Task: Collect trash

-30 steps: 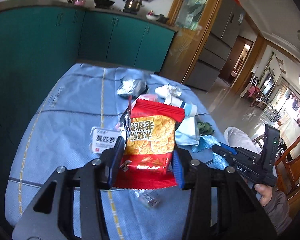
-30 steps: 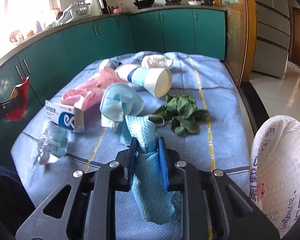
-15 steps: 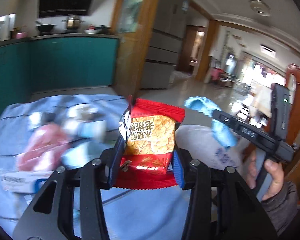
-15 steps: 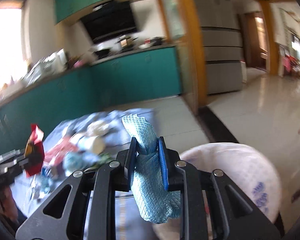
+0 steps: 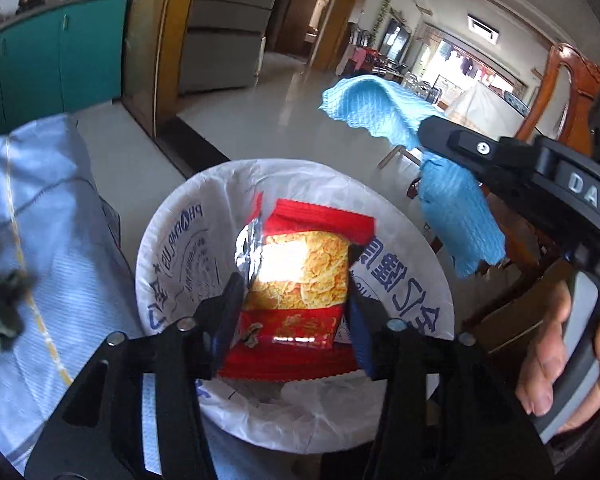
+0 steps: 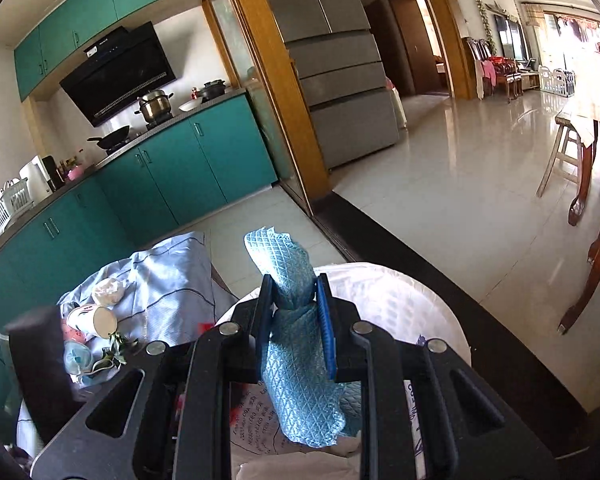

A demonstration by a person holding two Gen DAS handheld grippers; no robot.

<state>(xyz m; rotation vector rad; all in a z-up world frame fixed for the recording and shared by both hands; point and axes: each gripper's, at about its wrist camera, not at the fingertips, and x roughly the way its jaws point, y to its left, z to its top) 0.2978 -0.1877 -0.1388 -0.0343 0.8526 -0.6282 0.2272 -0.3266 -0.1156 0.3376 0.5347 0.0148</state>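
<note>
A: Left wrist view: what's the left gripper [image 5: 296,312] doing?

B: It's over the white-lined bin [image 5: 168,248]. The red snack bag [image 5: 300,276] sits between its jaws, which have just been opening; gaps show on both sides, so the pads look off it. Up at 2 o'clock the right gripper [image 5: 440,136] pinches a blue cloth [image 5: 456,204].

A: And the right wrist view?

B: The right gripper [image 6: 294,320] is clamped tight on the cloth [image 6: 300,364], above the bin [image 6: 400,296]. The table [image 6: 172,280] with leftover trash sits at 9 o'clock.
</note>
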